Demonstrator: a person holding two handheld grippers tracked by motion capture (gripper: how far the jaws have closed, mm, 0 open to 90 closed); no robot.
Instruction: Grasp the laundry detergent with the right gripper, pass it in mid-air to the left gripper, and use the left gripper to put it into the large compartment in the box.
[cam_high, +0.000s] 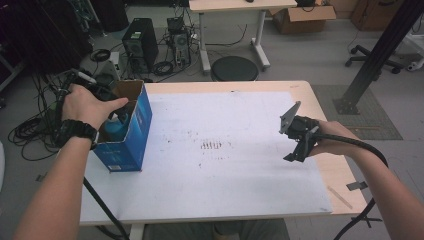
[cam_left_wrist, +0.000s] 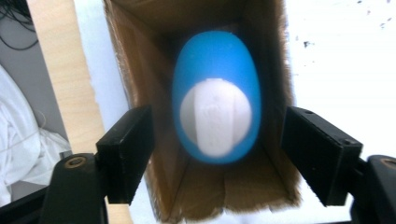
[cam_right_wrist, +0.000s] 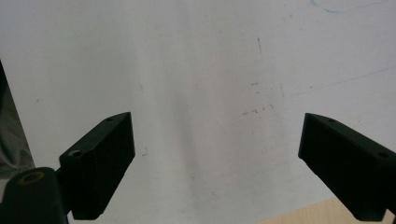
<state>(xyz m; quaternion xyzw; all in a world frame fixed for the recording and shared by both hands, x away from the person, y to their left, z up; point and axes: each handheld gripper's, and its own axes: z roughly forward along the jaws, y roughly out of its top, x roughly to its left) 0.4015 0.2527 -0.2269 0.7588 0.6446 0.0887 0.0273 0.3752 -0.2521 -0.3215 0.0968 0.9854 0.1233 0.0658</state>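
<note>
Blue bottle stands in the box, untouched between the left hand-held gripper's parted jaws.

Blue bottle blurred in left gripper view; box cut off at top edge.

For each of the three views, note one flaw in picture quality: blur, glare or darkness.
Left gripper view: blue bottle in the box is soft; paper at right is blown out. Right gripper view: claw nearly black. High view: slightly soft overall.
</note>
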